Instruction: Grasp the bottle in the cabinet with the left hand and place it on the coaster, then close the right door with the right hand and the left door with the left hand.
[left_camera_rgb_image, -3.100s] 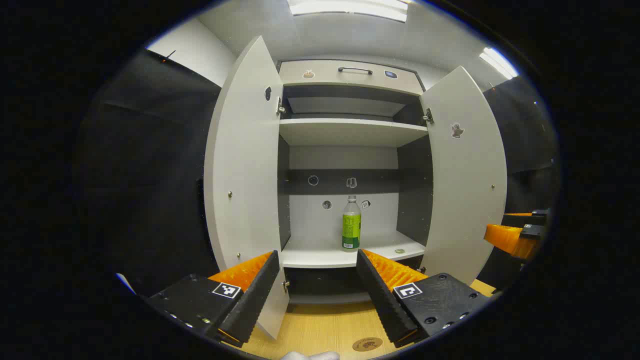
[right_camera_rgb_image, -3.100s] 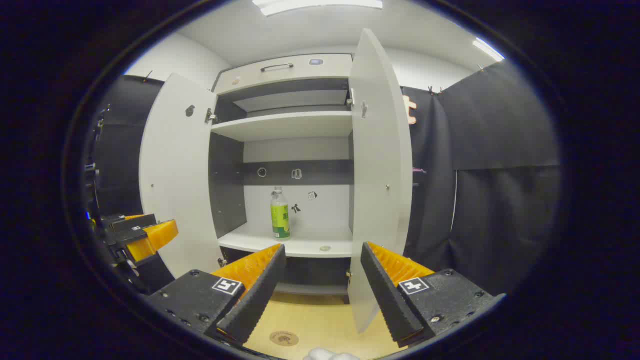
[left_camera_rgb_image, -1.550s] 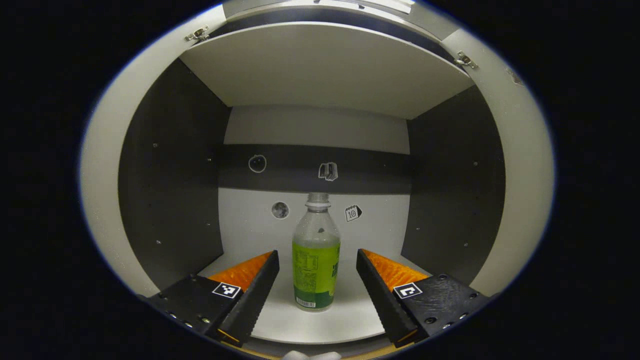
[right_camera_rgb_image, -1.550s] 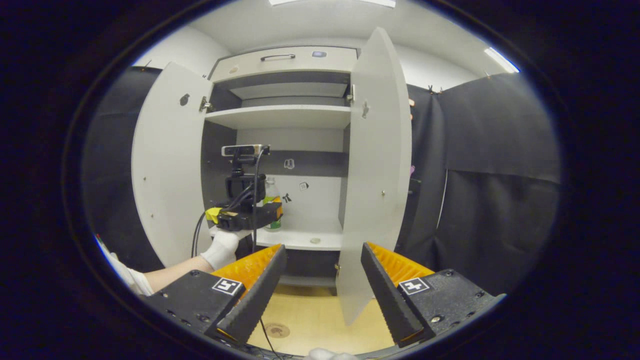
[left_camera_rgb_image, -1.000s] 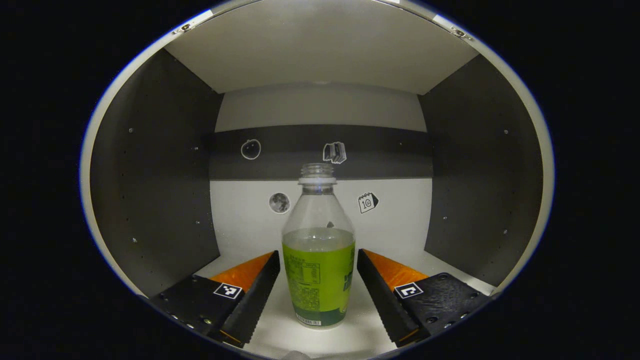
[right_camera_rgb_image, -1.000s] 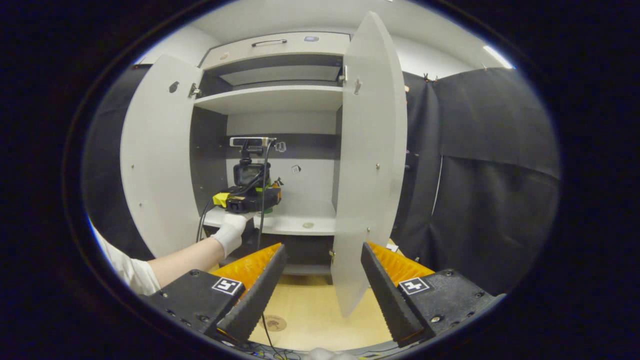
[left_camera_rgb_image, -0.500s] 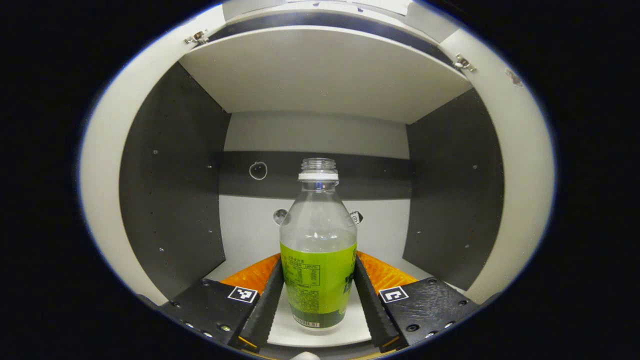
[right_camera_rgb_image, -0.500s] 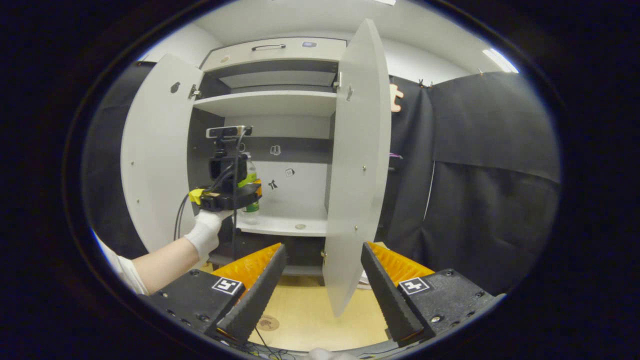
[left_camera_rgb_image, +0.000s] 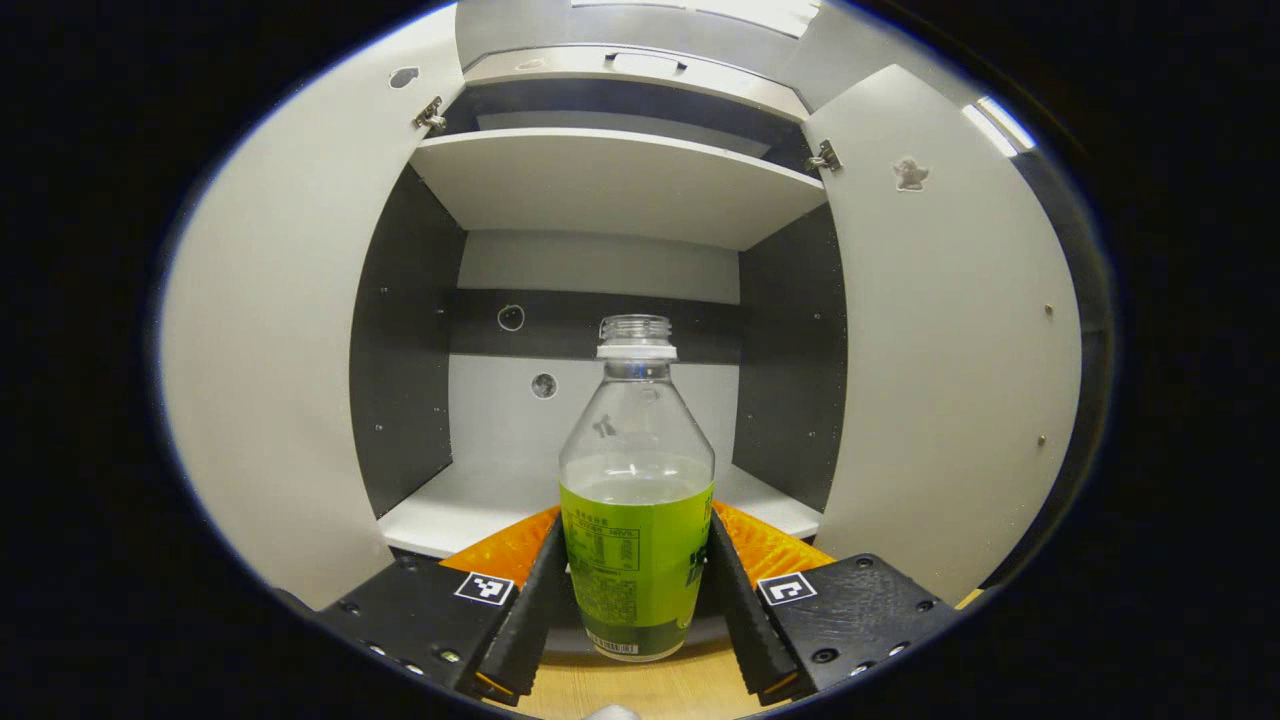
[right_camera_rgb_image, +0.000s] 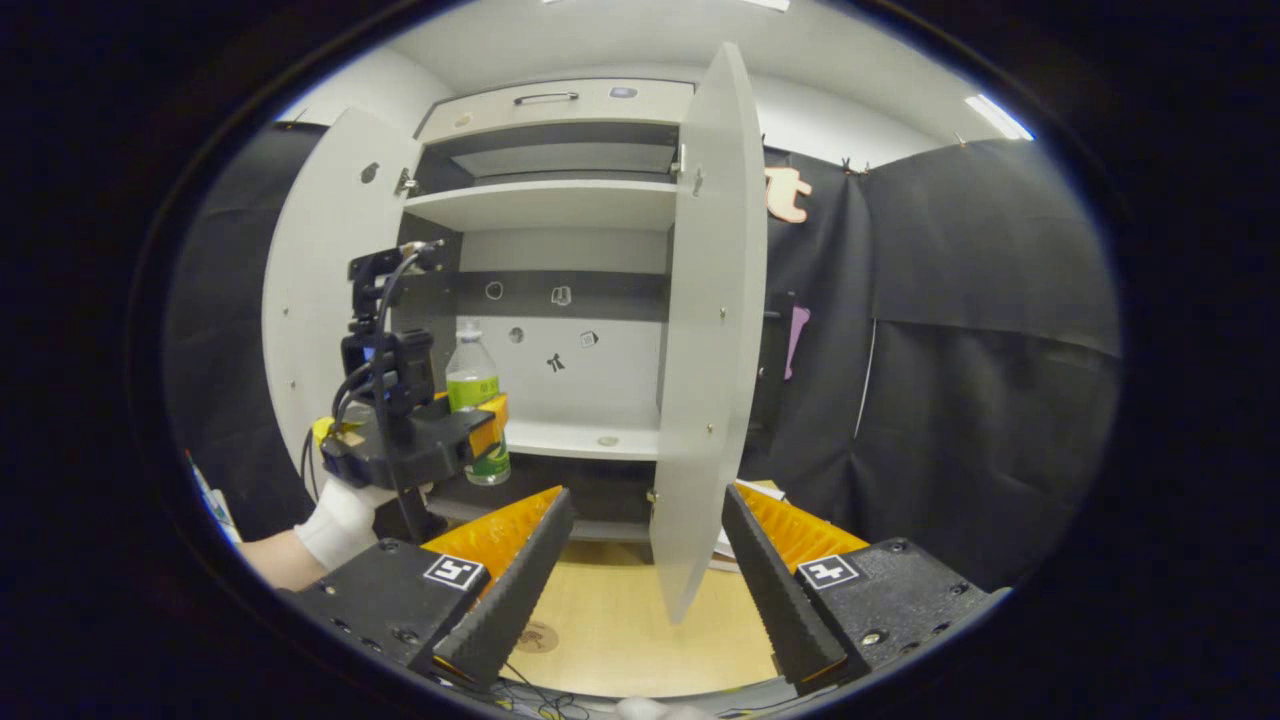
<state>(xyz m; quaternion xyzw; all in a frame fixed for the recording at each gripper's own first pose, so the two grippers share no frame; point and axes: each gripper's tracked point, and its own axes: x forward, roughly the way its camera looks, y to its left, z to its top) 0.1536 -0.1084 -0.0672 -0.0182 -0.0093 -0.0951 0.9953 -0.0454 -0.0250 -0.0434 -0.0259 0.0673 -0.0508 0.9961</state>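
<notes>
We clamp left gripper (left_camera_rgb_image: 637, 590) around clear green-labelled plastic bottle (left_camera_rgb_image: 637, 500), upright for coaster; right gripper (right_camera_rgb_image: 645, 570) wide open, empty.

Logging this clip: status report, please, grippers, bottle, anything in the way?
Left gripper shut on bottle, held upright, clear of the cabinet shelf. Right gripper open, empty. Both doors open; right door stands ahead of right gripper.

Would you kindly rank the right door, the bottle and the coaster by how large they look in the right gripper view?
1. Right door
2. Bottle
3. Coaster

The coaster lies nearer the camera and is partly hidden by a finger, so its rank is less sure.
</notes>
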